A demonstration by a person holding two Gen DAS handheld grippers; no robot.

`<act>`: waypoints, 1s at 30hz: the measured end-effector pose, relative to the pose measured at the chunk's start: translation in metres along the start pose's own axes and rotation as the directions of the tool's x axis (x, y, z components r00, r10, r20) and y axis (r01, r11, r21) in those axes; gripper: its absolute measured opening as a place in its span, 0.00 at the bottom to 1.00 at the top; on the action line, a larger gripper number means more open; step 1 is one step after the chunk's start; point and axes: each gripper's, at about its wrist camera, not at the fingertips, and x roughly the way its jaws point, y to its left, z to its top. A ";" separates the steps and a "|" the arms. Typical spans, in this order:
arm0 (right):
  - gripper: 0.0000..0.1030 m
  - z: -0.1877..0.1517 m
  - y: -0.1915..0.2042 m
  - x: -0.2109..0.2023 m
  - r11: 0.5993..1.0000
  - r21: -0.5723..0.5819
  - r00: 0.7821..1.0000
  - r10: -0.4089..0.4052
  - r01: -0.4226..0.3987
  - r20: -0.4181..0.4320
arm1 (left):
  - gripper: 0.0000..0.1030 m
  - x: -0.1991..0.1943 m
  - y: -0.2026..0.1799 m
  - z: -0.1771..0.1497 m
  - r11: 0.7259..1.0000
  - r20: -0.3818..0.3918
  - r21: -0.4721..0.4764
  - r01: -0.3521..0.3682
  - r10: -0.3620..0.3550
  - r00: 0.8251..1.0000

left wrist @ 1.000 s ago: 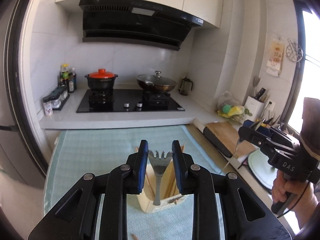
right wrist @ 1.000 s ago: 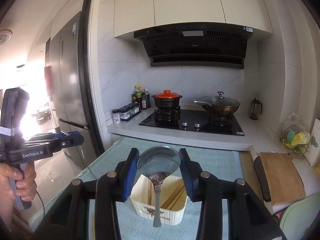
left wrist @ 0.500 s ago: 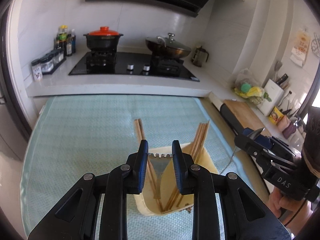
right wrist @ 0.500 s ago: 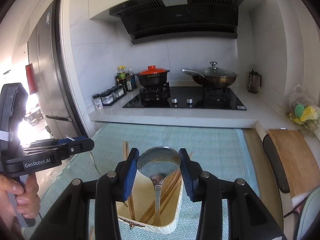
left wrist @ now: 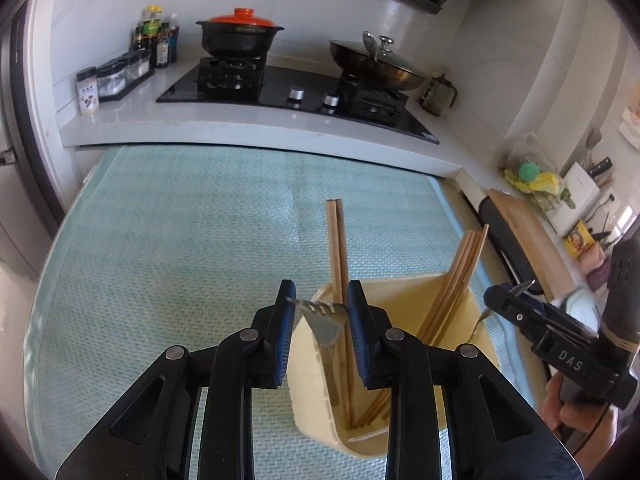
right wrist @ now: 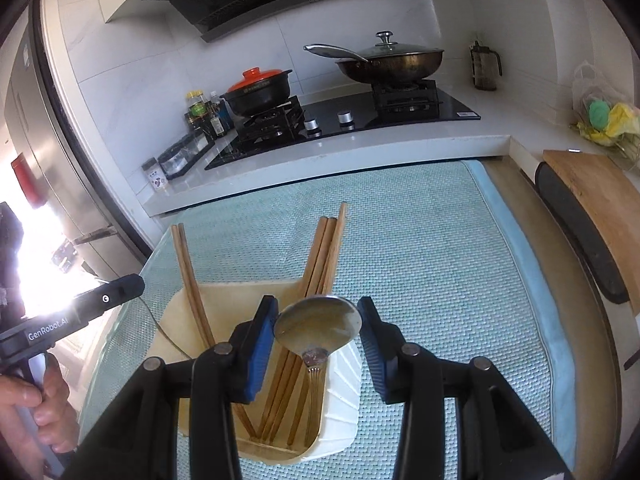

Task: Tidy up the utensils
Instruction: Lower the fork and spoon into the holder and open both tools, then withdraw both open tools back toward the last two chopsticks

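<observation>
The left claw (left wrist: 321,304) holds a metal fork (left wrist: 325,322) by its head, the tines spanning the narrow gap between the two blue pads and the handle hanging down into a cream utensil holder (left wrist: 404,292) that stands on a pale green woven mat (left wrist: 180,248) covering the bench. The fork's tines touch the pads on both sides, so this claw is closed on it. Inside the holder, a pair of wooden chopsticks (left wrist: 338,248) rises just behind the fork, and a second bundle of chopsticks (left wrist: 460,268) leans against the far right corner. In the right wrist view, the right claw (right wrist: 318,320) has a metal spoon (right wrist: 318,326) between its pads, bowl uppermost and handle pointing down into the same holder (right wrist: 344,412). The spoon's bowl meets the left pad, while a sliver of gap shows at the right pad, so I cannot tell how firmly it is gripped. The spoon's handle lies among the leaning bundle (right wrist: 320,264), and the separate pair (right wrist: 190,280) stands to the left. The other hand-held device appears at the edge of each view, near the holder. Beyond the mat, a black pot with an orange lid (left wrist: 239,34) and a lidded wok (left wrist: 376,66) sit on the black hob (left wrist: 288,96).
</observation>
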 end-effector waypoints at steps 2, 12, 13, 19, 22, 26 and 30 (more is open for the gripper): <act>0.46 0.001 0.001 -0.001 1.000 -0.002 1.000 -0.011 0.011 -0.004 | 0.46 -0.004 0.003 0.000 1.000 0.006 -0.003 -0.019 0.019 1.000; 0.54 -0.029 0.007 -0.108 0.995 -0.097 0.998 0.018 -0.012 0.053 | 0.88 -0.110 0.045 -0.074 0.999 0.107 0.009 -0.039 0.038 0.993; 0.56 -0.038 0.008 -0.125 0.992 -0.130 0.998 0.009 -0.001 0.061 | 0.90 -0.122 0.049 -0.086 0.998 0.116 0.019 -0.054 0.051 0.992; 0.57 -0.108 0.008 -0.216 0.921 -0.355 0.986 -0.131 0.160 0.106 | 0.94 -0.188 0.069 -0.164 0.981 0.165 0.064 -0.183 0.170 0.971; 0.57 -0.147 0.005 -0.252 0.856 -0.438 0.961 -0.236 0.275 0.142 | 0.97 -0.212 0.071 -0.206 0.968 0.198 0.056 -0.247 0.231 0.952; 0.57 -0.204 0.007 -0.269 0.841 -0.432 0.946 -0.286 0.325 0.155 | 0.97 -0.209 0.079 -0.259 0.972 0.138 -0.048 -0.230 0.235 0.962; 0.57 -0.259 0.023 -0.241 0.923 -0.342 0.984 -0.163 0.178 0.072 | 0.97 -0.187 0.083 -0.289 0.974 0.063 -0.150 -0.171 0.182 0.981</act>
